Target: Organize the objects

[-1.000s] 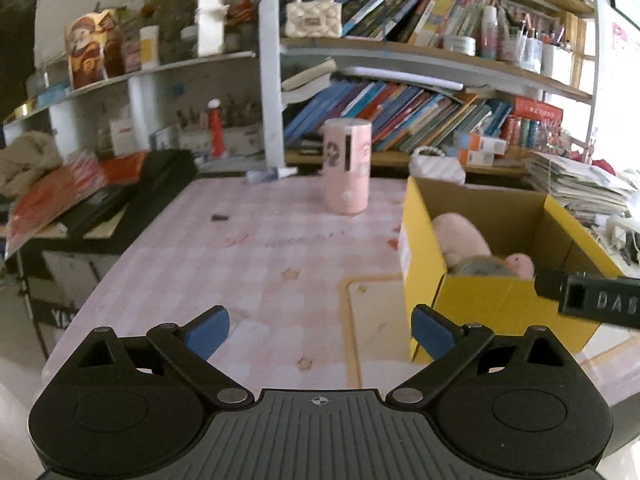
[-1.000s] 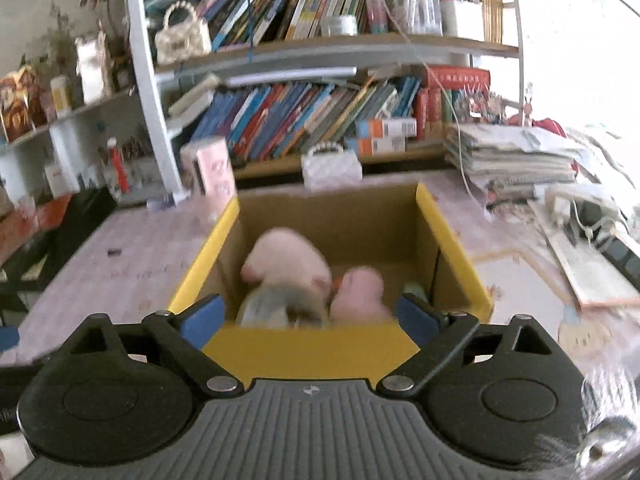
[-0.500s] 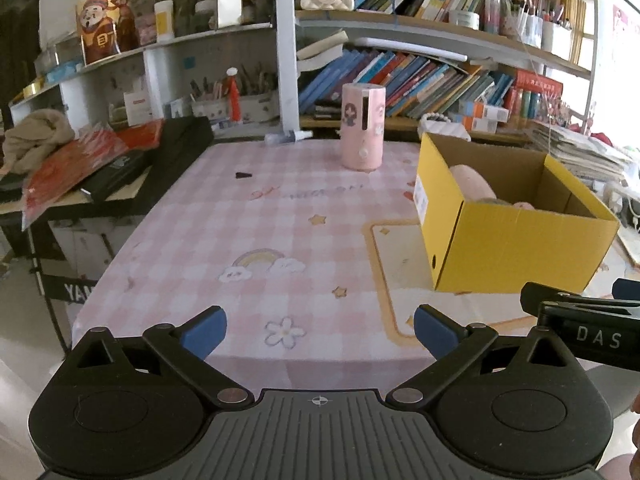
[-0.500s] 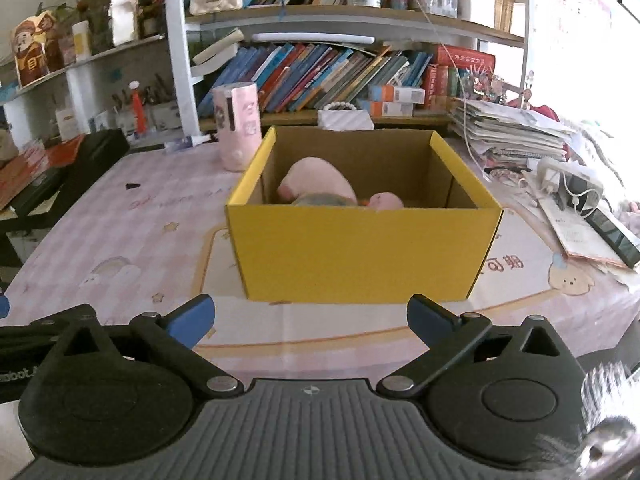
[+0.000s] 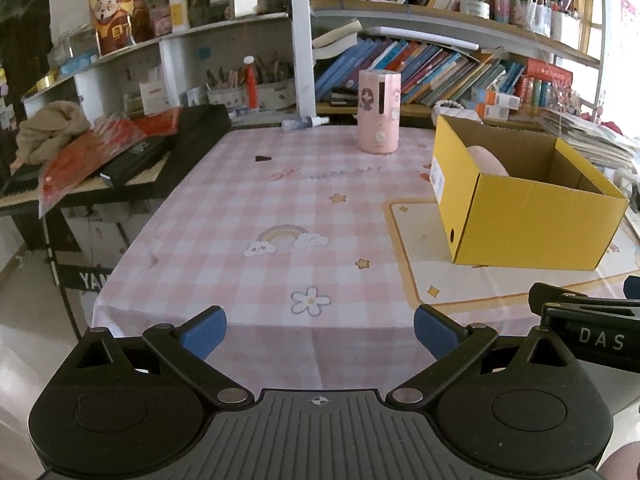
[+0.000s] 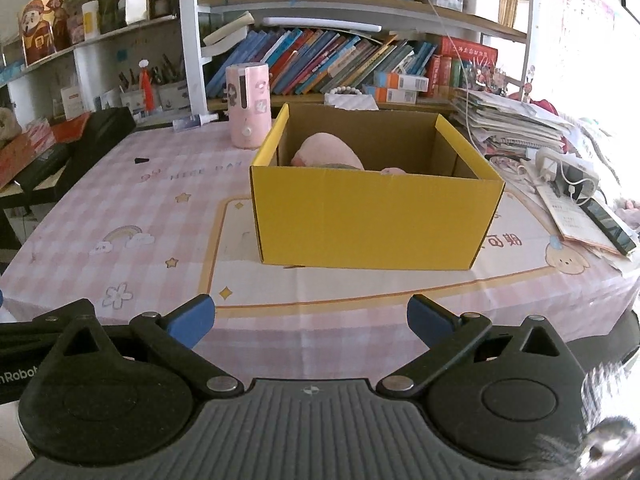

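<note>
Yellow box (image 5: 532,220) on checked tablecloth (image 5: 248,208)

Yellow cardboard box (image 6: 372,220): open top, brown inside, upright on pink checkered tablecloth, over cream panel with orange border. White label on its left end wall (image 5: 438,176), small round hole low near corner. Pink plush toy (image 6: 328,152) inside, left-rear part, top rising just above front rim; second small pink piece (image 6: 394,171) beside it, mostly hidden.

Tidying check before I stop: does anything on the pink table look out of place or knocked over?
A small spray bottle lies on its side at the table's far edge, left of the upright pink canister. A tiny dark scrap sits loose on the tablecloth. The yellow box stands square.
</note>
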Motion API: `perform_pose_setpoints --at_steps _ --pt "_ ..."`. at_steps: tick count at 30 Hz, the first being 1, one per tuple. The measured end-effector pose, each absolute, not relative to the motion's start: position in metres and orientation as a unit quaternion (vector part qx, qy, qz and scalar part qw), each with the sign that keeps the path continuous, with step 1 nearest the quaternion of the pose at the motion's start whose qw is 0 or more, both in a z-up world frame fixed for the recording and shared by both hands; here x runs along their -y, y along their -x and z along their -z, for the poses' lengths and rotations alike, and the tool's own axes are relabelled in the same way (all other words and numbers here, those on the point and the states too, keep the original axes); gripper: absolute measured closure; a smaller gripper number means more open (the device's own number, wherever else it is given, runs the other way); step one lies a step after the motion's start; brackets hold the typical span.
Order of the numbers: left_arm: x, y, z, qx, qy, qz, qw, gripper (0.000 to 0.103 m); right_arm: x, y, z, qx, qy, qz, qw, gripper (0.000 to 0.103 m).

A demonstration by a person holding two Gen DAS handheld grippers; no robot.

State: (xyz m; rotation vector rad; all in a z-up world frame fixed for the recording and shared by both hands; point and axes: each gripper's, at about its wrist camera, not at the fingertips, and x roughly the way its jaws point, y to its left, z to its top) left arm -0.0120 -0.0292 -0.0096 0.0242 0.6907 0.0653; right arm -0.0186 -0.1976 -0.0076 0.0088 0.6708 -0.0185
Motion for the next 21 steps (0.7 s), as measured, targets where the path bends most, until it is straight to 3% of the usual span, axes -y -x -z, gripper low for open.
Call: perform_pose_setpoints --at_steps 21 --pt "0.03 0.0157 0.0121 -0.345 -0.009 -0.029 0.938 0.002 0.1972 0.0247 0.0072 -0.331 0.005 0.022 0.943 0.0"
